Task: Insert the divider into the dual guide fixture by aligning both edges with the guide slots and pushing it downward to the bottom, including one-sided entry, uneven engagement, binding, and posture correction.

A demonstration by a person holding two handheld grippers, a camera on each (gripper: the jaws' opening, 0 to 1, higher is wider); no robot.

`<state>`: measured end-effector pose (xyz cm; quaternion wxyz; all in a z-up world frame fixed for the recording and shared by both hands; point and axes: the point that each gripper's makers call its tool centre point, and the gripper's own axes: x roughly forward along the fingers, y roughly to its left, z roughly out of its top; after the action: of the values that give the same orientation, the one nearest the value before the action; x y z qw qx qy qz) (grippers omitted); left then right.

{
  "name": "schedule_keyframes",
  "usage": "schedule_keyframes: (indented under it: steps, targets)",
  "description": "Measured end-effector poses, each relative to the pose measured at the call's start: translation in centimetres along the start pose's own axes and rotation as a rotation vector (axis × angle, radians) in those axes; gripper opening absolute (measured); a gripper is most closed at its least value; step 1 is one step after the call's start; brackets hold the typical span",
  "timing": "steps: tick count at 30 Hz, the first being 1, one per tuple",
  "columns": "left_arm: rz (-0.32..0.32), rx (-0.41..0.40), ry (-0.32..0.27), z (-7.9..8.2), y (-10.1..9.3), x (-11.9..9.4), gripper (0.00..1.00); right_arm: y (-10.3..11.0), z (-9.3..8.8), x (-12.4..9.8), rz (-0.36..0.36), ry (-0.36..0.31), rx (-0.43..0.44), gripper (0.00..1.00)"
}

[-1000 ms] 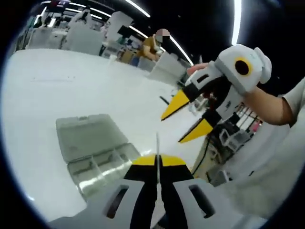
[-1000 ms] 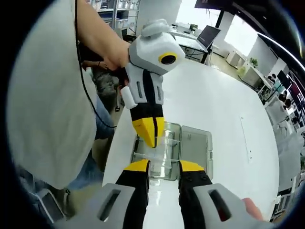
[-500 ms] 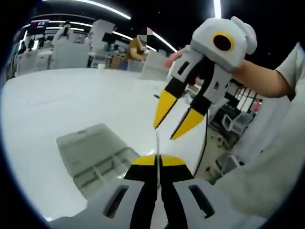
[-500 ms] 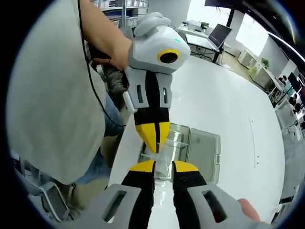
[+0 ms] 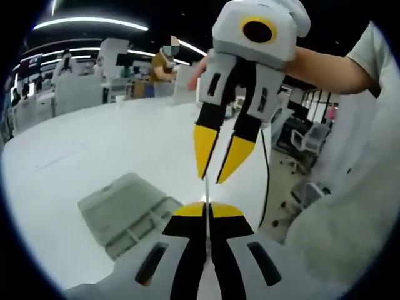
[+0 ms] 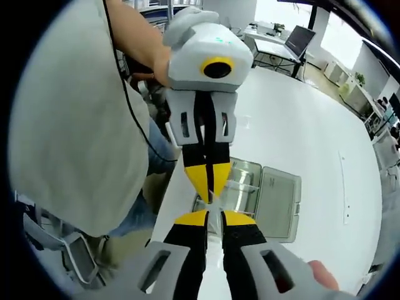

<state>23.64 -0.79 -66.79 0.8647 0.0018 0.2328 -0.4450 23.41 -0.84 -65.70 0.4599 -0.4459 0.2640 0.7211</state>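
Above the white table point(image 5: 81, 150), my left gripper point(image 5: 205, 209) has its jaws closed on the thin clear divider point(image 5: 205, 190), whose upper edge rises between the parted yellow tips of my right gripper point(image 5: 217, 169). In the right gripper view, my right gripper point(image 6: 214, 217) stands with jaws slightly apart just under the left gripper point(image 6: 209, 187). The open clear compartment box point(image 6: 265, 200) lies on the table beyond both, near its edge.
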Motion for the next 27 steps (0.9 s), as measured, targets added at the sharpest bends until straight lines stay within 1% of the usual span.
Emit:
schedule_keyframes:
  steps: [3, 11, 14, 22, 25, 27]
  targets:
    - [-0.001, 0.011, -0.008, 0.2, -0.1, -0.1, 0.0, 0.1, -0.1, 0.2, 0.016, 0.009, 0.008, 0.02]
    - [-0.007, 0.062, -0.001, 0.1, -0.4, -0.1, 0.0, 0.4, -0.2, 0.4, 0.042, 0.019, 0.008, 0.0]
    - [-0.009, 0.065, -0.013, 0.3, -0.5, -0.1, 0.0, 0.4, -0.3, 0.6, 0.045, 0.029, 0.004, 0.0]
    - [-0.012, 0.092, -0.012, 0.1, -0.6, 0.0, 0.0, 0.5, -0.3, 0.9, 0.066, 0.036, 0.013, 0.0]
    - [-0.009, 0.09, -0.016, 0.0, -0.4, 0.0, 0.0, 0.5, -0.4, 1.0, 0.07, 0.034, 0.005, 0.0]
    - [-0.011, 0.086, -0.016, -0.2, -0.4, 0.0, 0.0, 0.5, -0.3, 1.1, 0.076, 0.032, 0.017, 0.0]
